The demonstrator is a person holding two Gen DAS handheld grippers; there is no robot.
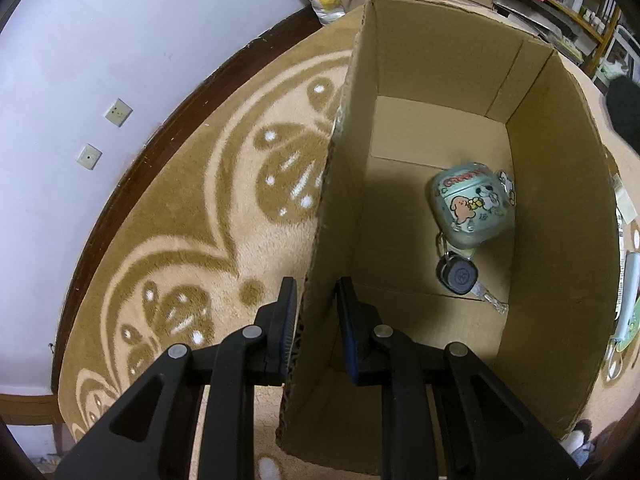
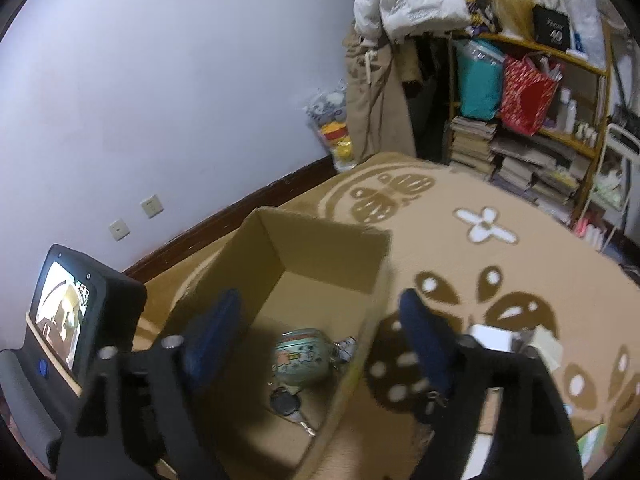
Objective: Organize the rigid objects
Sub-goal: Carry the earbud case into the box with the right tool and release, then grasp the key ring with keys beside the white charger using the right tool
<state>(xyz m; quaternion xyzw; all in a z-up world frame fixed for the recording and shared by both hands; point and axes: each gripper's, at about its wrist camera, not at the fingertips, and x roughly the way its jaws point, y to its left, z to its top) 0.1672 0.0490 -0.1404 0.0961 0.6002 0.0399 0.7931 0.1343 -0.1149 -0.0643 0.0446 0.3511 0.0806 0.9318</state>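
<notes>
Directly ahead of the left claw (image 1: 316, 308) stands an open brown cardboard box (image 1: 560, 184) on a tan and cream patterned carpet (image 1: 192, 216), and the claw's two black fingers with blue pads straddle the box's near side wall, one finger outside and one inside; the outer pad lies against the cardboard while a narrow gap shows beside the inner one, so whether the wall is truly pinched cannot be told. Further forward and to the right of that claw, on the box floor, lies a pale green rounded case printed with cartoon dogs (image 1: 470, 208), and just nearer than it, touching or nearly so, a black car key with a metal blade (image 1: 462, 276) joined to a ring. Seen from the right wrist, the right claw (image 2: 320, 332) is spread wide, its blue-padded fingers blurred, hanging above the box (image 2: 320, 240): the left finger is over the box's inside and the right finger is beyond the right-hand wall, over the carpet (image 2: 500, 280). Below and between those fingers the green case (image 2: 300, 356) and the key (image 2: 286, 402) rest on the bottom. Off to the left of the right claw is the back of the other handheld unit with its small lit screen (image 2: 64, 320). Beyond the right finger some small pale items lie on the carpet, too blurred to name.
</notes>
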